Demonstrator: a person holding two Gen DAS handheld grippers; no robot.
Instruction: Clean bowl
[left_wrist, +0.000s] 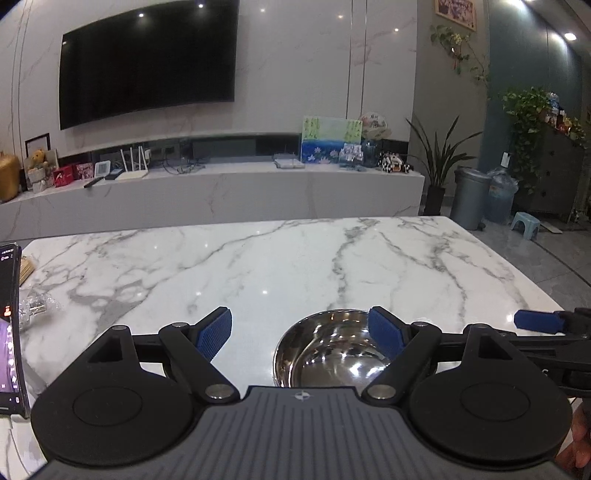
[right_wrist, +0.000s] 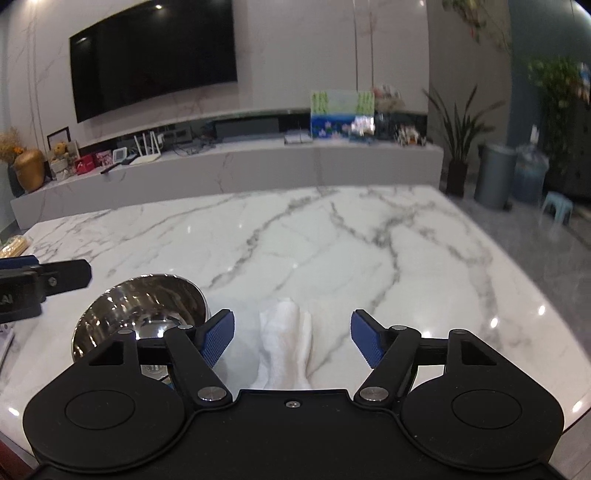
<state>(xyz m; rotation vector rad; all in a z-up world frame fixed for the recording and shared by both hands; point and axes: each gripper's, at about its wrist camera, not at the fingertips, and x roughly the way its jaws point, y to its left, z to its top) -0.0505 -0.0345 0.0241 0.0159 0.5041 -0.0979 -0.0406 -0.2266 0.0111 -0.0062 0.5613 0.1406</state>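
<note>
Both tools hang above the marble bench (left_wrist: 258, 266) and neither has anything in its grip. The left hand-held gripper (left_wrist: 301, 334) is spread wide, its blue pads bare, with the steel bowl (left_wrist: 328, 350) sitting low and right of centre in its view, partly behind the right-hand pad. The right hand-held gripper (right_wrist: 291, 338) also stands spread, and the white cloth (right_wrist: 286, 343) lies crumpled on the bench in the gap between its fingers, no pad pressing on it; the bowl appears at lower left in that view, just beside the left pad. Inside, the bowl shows only bright reflections, with no food or water that I can make out. The risk from here, as I read it: the bowl is light, slick and unheld, so a cloth pushed into it could skid it across the polished stone or tip it. A pinch that catches only a fold of cloth could also let it slip mid-wipe.
</note>
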